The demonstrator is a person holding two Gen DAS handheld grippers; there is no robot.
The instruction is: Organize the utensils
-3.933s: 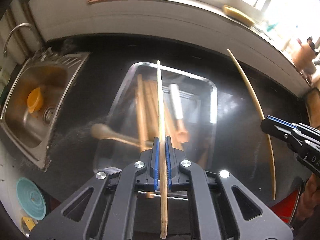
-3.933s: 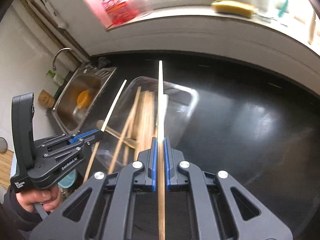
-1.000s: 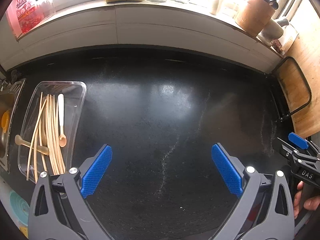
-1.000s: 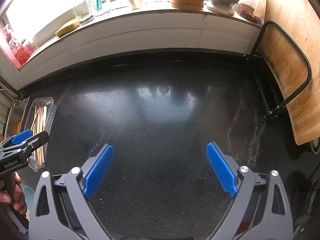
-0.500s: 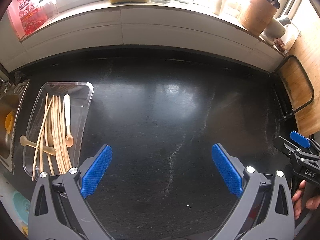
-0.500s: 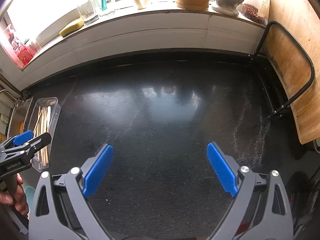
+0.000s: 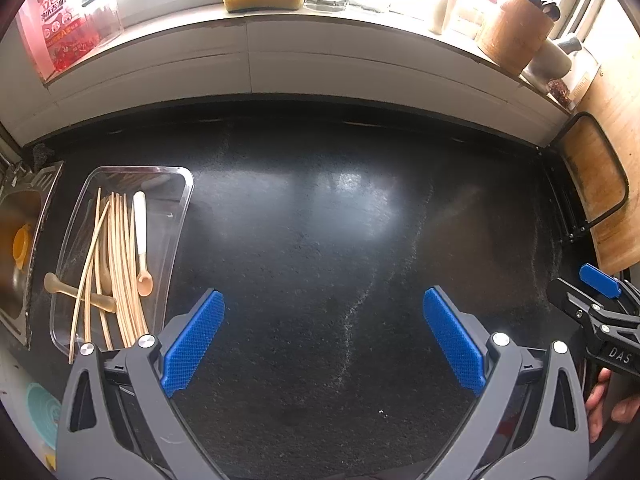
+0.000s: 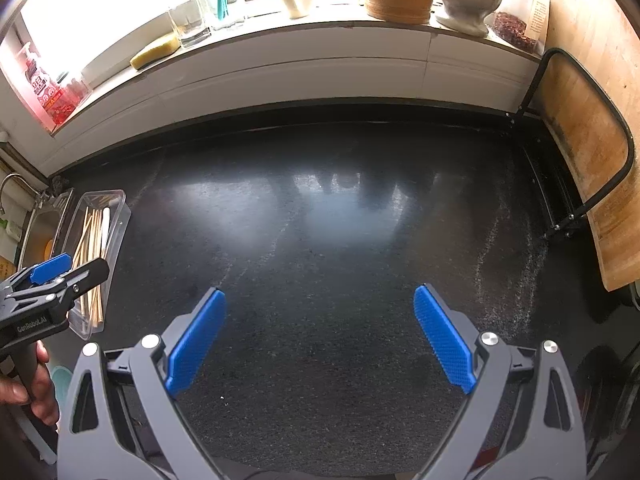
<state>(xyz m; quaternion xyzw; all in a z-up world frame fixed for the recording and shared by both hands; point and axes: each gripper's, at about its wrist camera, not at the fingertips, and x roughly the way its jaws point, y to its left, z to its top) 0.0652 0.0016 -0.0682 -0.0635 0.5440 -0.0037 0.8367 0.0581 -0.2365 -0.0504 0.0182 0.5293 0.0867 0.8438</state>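
Black counter (image 7: pixel 320 220), both tongs wide, empty

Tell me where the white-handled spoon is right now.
In the left wrist view, the white-handled spoon lies inside the clear tray at far left, right of the chopsticks, beside the sink.

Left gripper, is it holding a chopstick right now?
No, the left gripper is open and empty, and the chopsticks lie in the clear tray.

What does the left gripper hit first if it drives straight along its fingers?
Likely the bare black speckled countertop: the open left gripper points at it, nothing between. The clear plastic tray lies off-line, left. Depth uncertain.
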